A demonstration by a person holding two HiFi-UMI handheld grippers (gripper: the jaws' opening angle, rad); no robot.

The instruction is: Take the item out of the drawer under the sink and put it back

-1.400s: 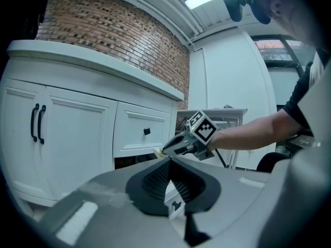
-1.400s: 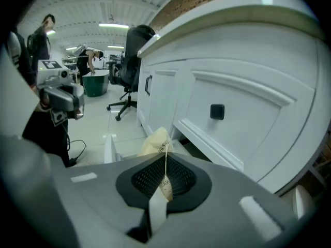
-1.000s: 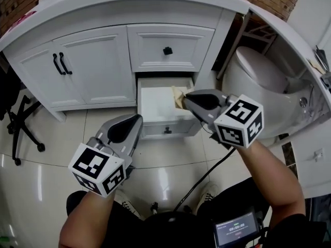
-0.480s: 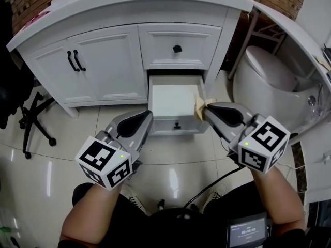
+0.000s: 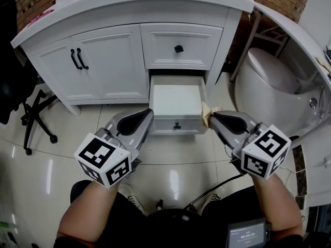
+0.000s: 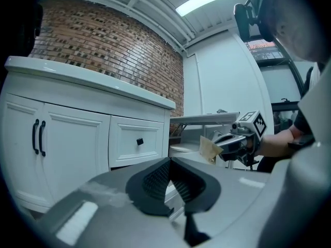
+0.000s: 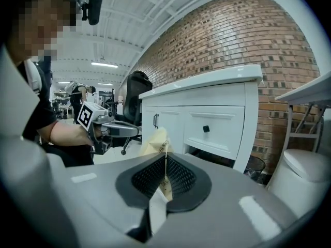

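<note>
Looking down through the head view, I see my R gripper [image 5: 213, 117] pinching a thin tan paper packet [image 5: 206, 109] by its lower edge. Its fingers are closed flat on the packet, w/ the paper sticking out past the tips. In the right gripper view the packet [image 7: 158, 140] stands upright between the dark pads; the print on it is too small to read. The packet is out of the drawer [image 5: 177, 124], held in the air just beside the drawer's right front corner, above the tiled floor [image 5: 170, 164]. The drawer is pulled open. It's the bottom one in a white vanity [image 5: 103, 61], under a shut drawer w/ a black knob [image 5: 178, 48]. My L gripper [image 5: 148, 113] hovers near the open drawer's left front corner. The left gripper view shows its fingers [image 6: 155, 179] pressed together w/ nothing between them, and the packet [image 6: 209, 148] off to the right. A white toilet [image 5: 266, 68] sits right of the vanity, and a black office chair [image 5: 28, 112] left of it.
</note>
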